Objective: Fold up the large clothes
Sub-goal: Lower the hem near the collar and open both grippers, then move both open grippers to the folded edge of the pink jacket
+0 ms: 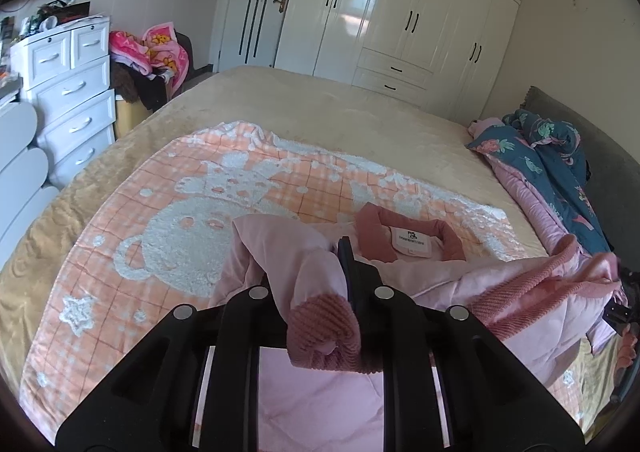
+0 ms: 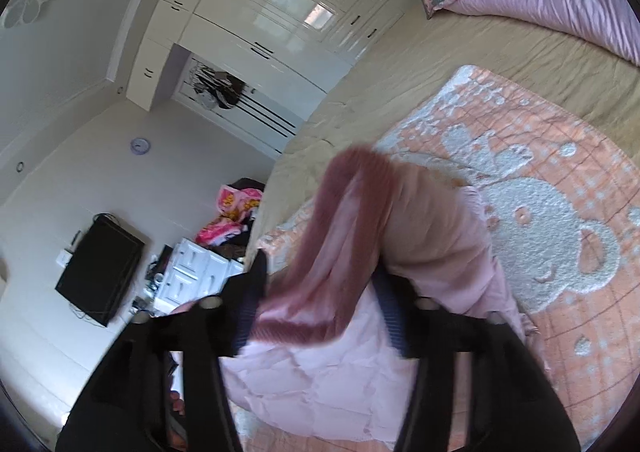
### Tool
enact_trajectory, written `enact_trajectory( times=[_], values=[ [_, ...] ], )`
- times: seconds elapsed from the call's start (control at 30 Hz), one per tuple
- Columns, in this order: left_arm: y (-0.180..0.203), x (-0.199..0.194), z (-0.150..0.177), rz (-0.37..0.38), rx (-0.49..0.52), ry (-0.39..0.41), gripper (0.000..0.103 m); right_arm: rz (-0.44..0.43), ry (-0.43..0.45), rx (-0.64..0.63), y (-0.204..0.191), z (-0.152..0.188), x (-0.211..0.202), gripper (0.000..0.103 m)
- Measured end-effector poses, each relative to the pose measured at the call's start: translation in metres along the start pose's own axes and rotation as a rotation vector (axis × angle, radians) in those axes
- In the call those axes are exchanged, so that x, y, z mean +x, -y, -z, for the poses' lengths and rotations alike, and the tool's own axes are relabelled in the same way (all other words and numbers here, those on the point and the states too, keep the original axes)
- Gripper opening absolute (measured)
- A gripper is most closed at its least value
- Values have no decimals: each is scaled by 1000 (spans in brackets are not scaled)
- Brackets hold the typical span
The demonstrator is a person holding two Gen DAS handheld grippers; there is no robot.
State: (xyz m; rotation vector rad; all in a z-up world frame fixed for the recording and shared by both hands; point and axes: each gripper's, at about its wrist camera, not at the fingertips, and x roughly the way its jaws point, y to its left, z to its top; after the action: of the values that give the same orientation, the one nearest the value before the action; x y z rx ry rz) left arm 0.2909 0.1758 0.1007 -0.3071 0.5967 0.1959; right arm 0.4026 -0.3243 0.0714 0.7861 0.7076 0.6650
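A pink padded jacket with a darker ribbed collar and ribbed hem lies on an orange-and-white bear blanket on the bed. My left gripper is shut on the jacket's sleeve, whose ribbed cuff hangs down between the fingers. My right gripper holds the jacket's ribbed hem, lifted above the bed; the fabric drapes between its fingers and hides the tips. In the left wrist view the lifted hem rises at the right.
A beige bedspread covers the bed. A blue floral quilt with pink lining lies by the headboard. White drawers and a pile of clothes stand left of the bed; white wardrobes are behind.
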Motion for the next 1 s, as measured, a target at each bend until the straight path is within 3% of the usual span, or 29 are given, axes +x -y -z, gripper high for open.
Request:
enact_trajectory(
  times=[0.1, 0.2, 0.27, 0.53, 0.67, 0.73, 0.8, 1.0],
  values=[
    [1, 3, 0, 3, 2, -3, 11, -26, -10, -69, -11, 8, -1, 80],
    [2, 4, 0, 8, 4, -7, 13, -20, -32, -149, -19, 25, 2, 86],
    [5, 6, 1, 11, 11, -13, 14, 15, -64, -198, -21, 38, 9, 88],
    [10, 7, 5, 22, 0, -8, 21, 305, -275, -376, -3, 115, 61, 90],
    [11, 1, 7, 23, 7, -3, 27, 322, -303, -382, 3, 138, 70, 92],
    [13, -4, 8, 55, 9, 2, 52, 307, -294, -379, 1, 142, 67, 92],
    [17, -12, 8, 72, 14, 14, 63, 275, -286, -375, -2, 141, 64, 92],
    [33, -45, 3, 53, 82, 101, 79, 213, -222, -424, -21, 138, 37, 95]
  ],
)
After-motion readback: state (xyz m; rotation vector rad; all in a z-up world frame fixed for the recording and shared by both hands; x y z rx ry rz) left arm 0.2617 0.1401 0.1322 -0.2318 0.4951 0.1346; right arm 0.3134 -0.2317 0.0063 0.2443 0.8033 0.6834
